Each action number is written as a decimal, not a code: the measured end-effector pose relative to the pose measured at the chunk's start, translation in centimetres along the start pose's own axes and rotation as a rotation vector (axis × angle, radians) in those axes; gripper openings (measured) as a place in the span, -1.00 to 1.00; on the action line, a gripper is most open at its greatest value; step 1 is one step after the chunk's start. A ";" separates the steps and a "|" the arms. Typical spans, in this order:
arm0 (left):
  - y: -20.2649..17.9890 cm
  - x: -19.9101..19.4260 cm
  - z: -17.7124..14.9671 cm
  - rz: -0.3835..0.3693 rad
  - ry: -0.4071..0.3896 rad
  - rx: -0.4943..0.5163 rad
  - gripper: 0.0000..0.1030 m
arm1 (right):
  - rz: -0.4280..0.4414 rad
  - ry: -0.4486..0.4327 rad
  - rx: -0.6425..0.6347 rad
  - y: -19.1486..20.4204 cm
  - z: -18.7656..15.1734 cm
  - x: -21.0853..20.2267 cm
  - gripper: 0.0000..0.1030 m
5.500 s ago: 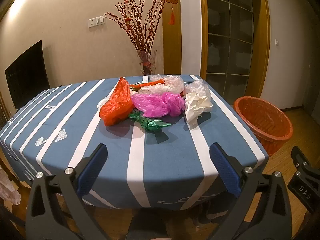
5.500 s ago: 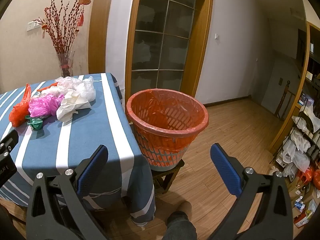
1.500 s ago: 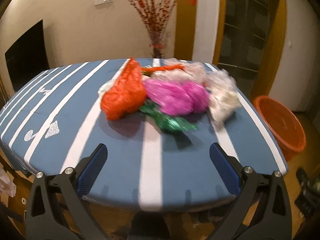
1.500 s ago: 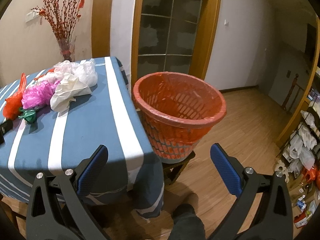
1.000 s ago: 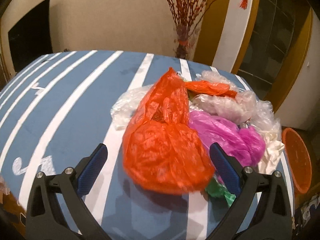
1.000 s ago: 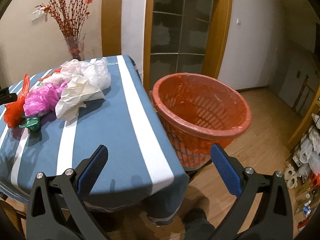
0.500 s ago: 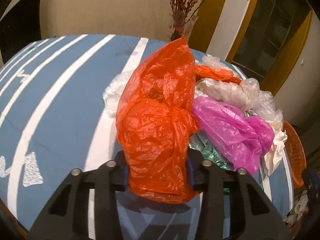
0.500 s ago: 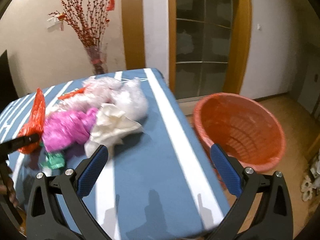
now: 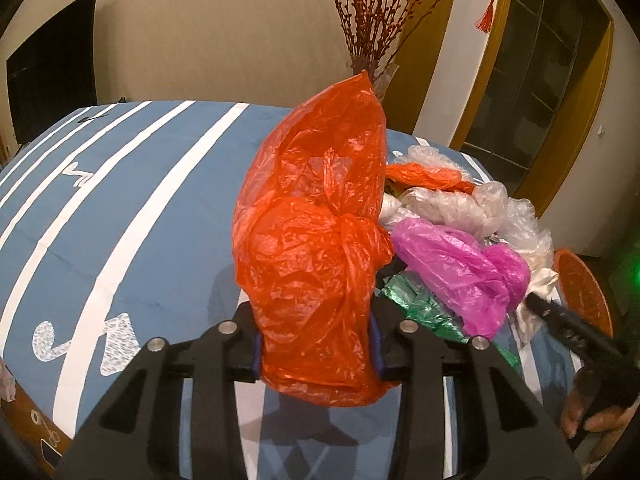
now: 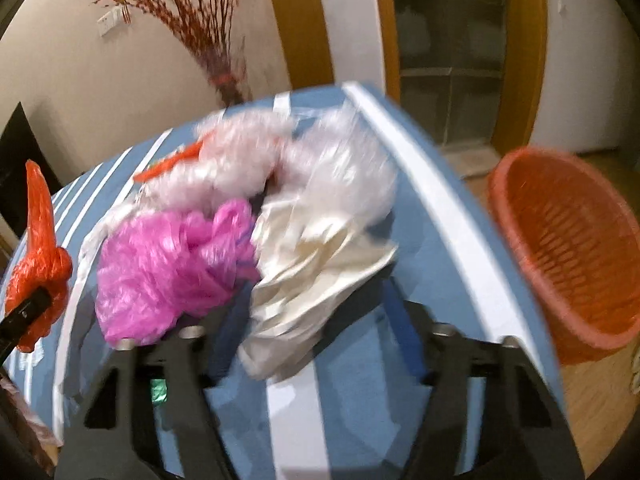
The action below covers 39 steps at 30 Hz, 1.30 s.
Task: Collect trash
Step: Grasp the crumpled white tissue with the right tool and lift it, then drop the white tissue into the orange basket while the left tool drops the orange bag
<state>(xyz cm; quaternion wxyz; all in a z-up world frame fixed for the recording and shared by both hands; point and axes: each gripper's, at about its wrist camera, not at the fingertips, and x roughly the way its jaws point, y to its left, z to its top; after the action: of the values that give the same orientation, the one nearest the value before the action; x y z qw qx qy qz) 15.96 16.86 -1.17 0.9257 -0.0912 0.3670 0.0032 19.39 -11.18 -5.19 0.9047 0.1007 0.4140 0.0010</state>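
My left gripper (image 9: pixel 316 344) is shut on a crumpled orange plastic bag (image 9: pixel 316 240) and holds it just above the blue striped tablecloth (image 9: pixel 160 208). The bag also shows at the left of the right wrist view (image 10: pixel 38 256). My right gripper (image 10: pixel 316 328) is closing around a cream-white bag (image 10: pixel 316 280) on the table, its jaws close beside it; the view is blurred. A pink bag (image 10: pixel 168 264), clear bags (image 10: pixel 256 156) and a green foil bag (image 9: pixel 424 308) lie in the pile. The orange trash basket (image 10: pixel 576 252) stands off the table's right edge.
A vase of red branches (image 9: pixel 372 64) stands at the table's far edge. A dark screen (image 9: pixel 52 64) is on the left wall. A wooden-framed glass door (image 10: pixel 452 52) is behind the basket. Wood floor lies to the right.
My left gripper has lifted the orange bag slightly off the pile. My right gripper has swung left from the basket to the pile and narrowed its jaws around the cream-white bag.
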 end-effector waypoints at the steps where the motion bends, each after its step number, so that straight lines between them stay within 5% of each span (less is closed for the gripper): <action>1: -0.1 -0.2 0.0 -0.006 -0.002 0.001 -0.26 | 0.014 0.025 0.019 -0.4 -0.3 0.4 -0.29; 23: -10.6 -1.1 0.1 -0.181 -0.018 0.140 -0.25 | 0.101 -0.058 0.037 -5.3 -3.5 -7.3 -0.36; 39: -17.6 0.1 -0.1 -0.304 0.009 0.218 -0.25 | -0.168 -0.247 0.166 -14.5 0.0 -11.3 -0.36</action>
<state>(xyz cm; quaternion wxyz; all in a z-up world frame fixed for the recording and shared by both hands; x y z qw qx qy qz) 17.20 -0.51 1.64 0.9183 -0.0447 0.3513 -0.1771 10.81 -26.32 0.60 0.9342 0.1392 0.3051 -0.1214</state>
